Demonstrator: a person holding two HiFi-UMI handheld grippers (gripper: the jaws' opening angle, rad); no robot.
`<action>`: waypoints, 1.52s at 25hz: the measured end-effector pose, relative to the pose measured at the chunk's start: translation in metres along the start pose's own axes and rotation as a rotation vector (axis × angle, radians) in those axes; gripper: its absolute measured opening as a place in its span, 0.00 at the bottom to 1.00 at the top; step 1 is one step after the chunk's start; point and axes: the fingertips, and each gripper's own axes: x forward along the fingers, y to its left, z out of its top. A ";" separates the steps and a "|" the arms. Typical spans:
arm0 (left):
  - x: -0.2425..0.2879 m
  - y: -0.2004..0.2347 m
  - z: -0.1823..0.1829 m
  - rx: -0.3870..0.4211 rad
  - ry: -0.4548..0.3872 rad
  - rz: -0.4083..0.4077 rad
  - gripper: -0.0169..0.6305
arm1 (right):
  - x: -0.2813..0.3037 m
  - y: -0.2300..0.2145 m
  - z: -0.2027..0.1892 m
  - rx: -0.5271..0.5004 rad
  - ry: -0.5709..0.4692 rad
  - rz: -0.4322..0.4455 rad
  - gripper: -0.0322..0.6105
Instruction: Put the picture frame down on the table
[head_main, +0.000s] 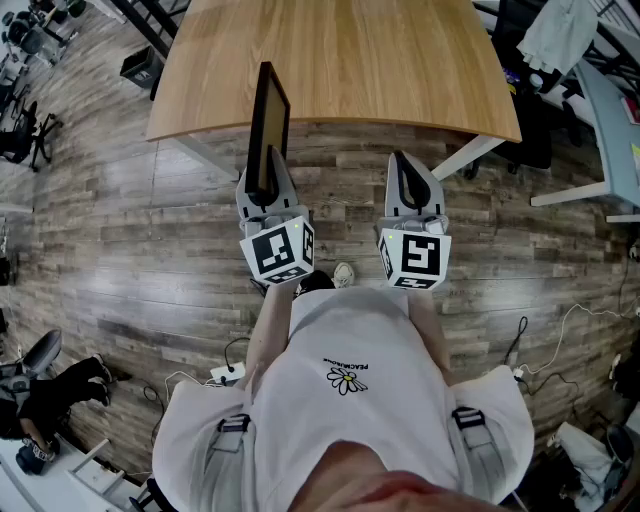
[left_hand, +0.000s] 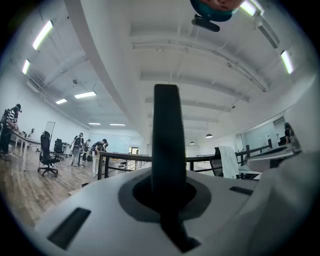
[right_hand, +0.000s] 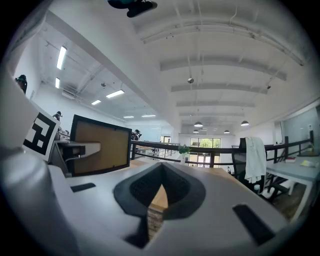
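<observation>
Pinching the stiff, likely light, breakable picture frame (head_main: 268, 120) by its near rim in the left gripper (head_main: 263, 185), beside the closed, empty right gripper (head_main: 404, 168).

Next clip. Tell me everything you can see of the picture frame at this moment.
The picture frame is a thin rectangle with a black border and a brown board-like face, as the right gripper view shows. It stands upright on edge, its lower part clamped in the shut left gripper. It is held by the near edge of the wooden table, apparently not resting on it; nothing else touches it.
</observation>
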 end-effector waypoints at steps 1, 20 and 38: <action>-0.002 -0.002 0.000 0.000 0.000 -0.002 0.06 | -0.002 0.000 0.000 -0.001 0.003 -0.001 0.07; -0.021 -0.001 -0.001 -0.066 0.030 -0.057 0.06 | -0.013 0.047 -0.008 0.030 0.022 0.174 0.07; 0.088 0.005 -0.005 -0.077 -0.049 -0.099 0.06 | 0.078 0.018 -0.024 0.012 0.070 0.148 0.07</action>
